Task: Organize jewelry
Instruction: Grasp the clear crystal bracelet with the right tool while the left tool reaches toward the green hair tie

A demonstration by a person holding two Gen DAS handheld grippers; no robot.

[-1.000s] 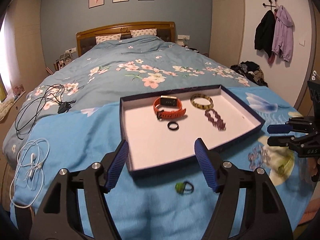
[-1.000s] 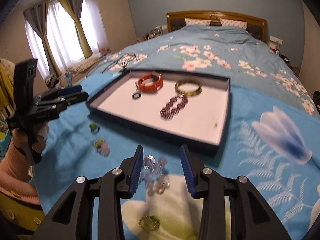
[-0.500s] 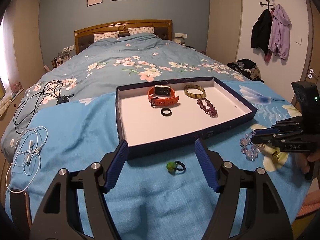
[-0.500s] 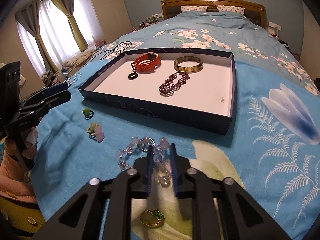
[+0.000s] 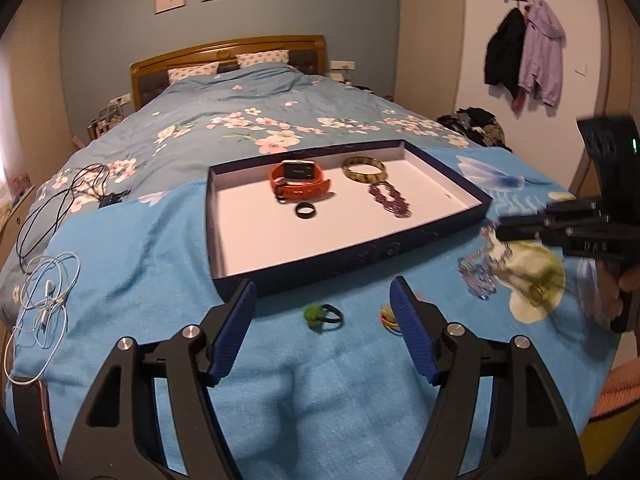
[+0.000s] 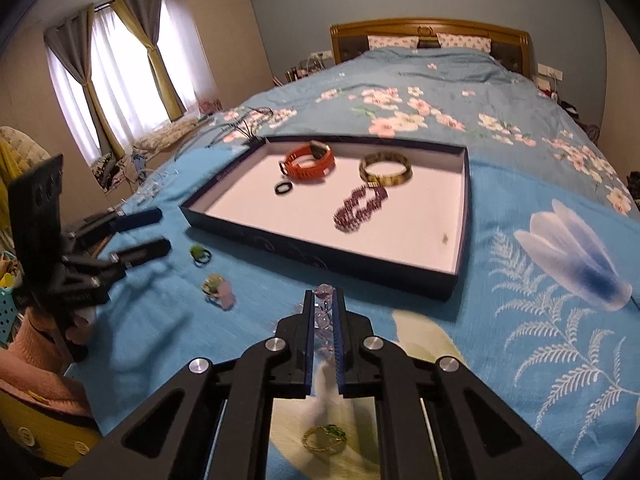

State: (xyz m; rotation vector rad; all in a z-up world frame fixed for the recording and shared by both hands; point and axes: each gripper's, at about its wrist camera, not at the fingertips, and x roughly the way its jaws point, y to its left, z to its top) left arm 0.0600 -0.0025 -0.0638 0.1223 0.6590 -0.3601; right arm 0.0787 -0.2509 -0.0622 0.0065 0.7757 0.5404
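Right wrist view: our right gripper [image 6: 323, 314], just closing, clamps the crystal bracelet [image 6: 324, 300]; we lift it slowly toward the tray [image 6: 460, 256] while our left gripper [image 5: 323, 322] waits, jaws apart.

Bed [image 5: 248, 120], blue blanket [image 5: 320, 380]: tray [image 5: 340, 264], green ring [image 5: 322, 315], earphones [image 5: 44, 304], black cable [image 5: 68, 196].

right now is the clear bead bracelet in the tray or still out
Out. The clear bead bracelet is pinched between the right gripper pads, lifted short of the tray, whose near wall is ahead.
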